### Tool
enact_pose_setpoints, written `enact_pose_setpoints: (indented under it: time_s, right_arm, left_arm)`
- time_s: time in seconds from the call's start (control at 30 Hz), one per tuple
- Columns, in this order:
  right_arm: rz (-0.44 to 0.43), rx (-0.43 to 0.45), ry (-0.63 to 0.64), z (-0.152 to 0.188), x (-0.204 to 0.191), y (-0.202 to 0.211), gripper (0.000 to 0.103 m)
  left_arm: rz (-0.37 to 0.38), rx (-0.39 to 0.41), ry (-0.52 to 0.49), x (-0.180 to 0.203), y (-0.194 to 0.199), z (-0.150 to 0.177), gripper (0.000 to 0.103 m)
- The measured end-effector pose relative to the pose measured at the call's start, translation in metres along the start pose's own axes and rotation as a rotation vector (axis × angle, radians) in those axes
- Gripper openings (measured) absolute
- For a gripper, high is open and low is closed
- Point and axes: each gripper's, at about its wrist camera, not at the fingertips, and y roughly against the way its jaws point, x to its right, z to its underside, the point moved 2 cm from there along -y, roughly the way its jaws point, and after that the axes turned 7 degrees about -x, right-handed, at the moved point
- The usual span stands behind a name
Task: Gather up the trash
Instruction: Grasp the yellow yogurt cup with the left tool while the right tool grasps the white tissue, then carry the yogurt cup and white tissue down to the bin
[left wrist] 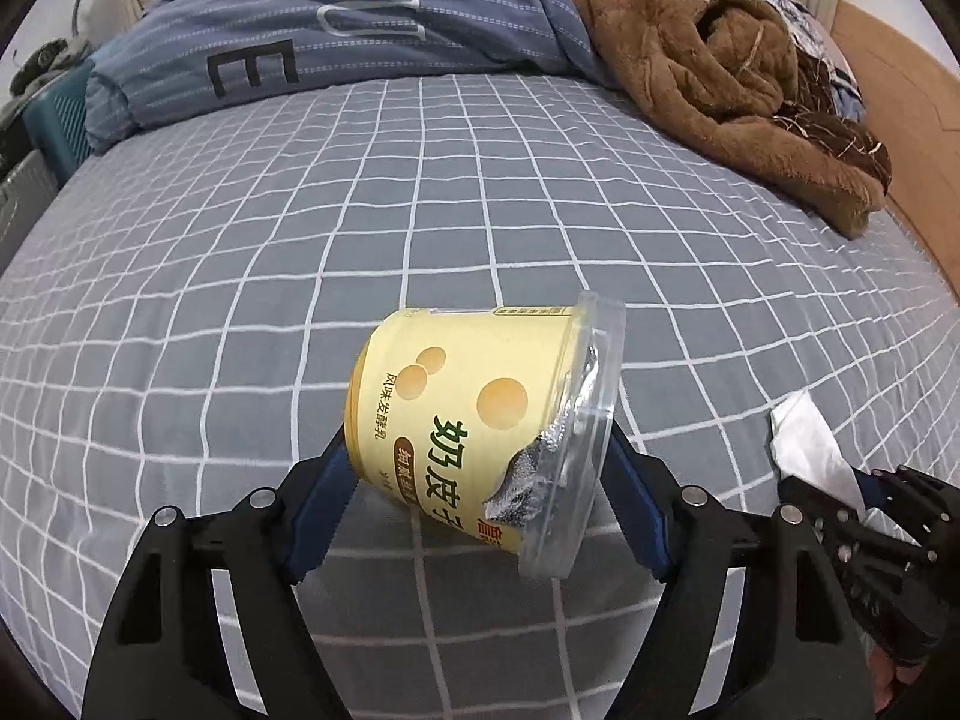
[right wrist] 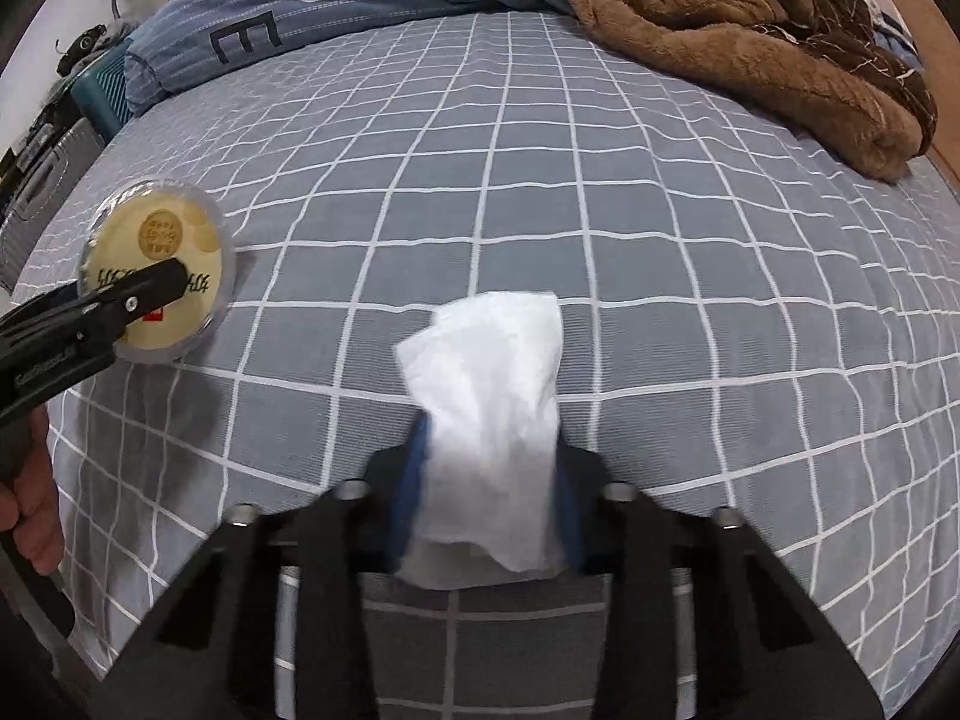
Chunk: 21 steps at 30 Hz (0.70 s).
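My left gripper (left wrist: 480, 456) is shut on a yellow yogurt cup (left wrist: 474, 414) with a clear lid and torn foil, held on its side above the bed. The cup also shows lid-on in the right wrist view (right wrist: 159, 270), with the left gripper (right wrist: 129, 300) across it. My right gripper (right wrist: 489, 468) is shut on a crumpled white tissue (right wrist: 492, 414), held above the bed. In the left wrist view the tissue (left wrist: 810, 450) and the right gripper (left wrist: 864, 504) show at the far right.
A grey bed sheet with a white grid (left wrist: 300, 252) lies below both grippers. A blue striped duvet (left wrist: 336, 30) and a brown fleece blanket (left wrist: 720, 72) lie at the far end. A teal crate (right wrist: 102, 96) and a suitcase (right wrist: 42, 180) stand left of the bed.
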Motion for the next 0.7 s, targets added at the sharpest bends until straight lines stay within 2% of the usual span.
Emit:
enact_pose_setpoints:
  time_s: [0.03,0.13,0.47,0.7]
  right_arm:
    - [-0.003,-0.001,-0.001,0.0,0.001,0.001,0.013]
    - [0.003,0.0,0.003,0.0,0.002,0.004,0.01]
    - [0.0,0.014,0.01,0.011,-0.004,0.028,0.008]
    - [-0.012,0.038,0.011,0.022,-0.01,0.06,0.008]
  left_arm:
    - [0.0,0.001,0.005,0.0,0.003,0.003,0.075]
    - [0.001,0.004,0.019,0.001,0.01,0.011,0.075]
    - [-0.013,0.006,0.047,0.002,0.038,0.037,0.074]
    - [-0.009,0.012,0.067,0.003,0.074,0.054,0.074]
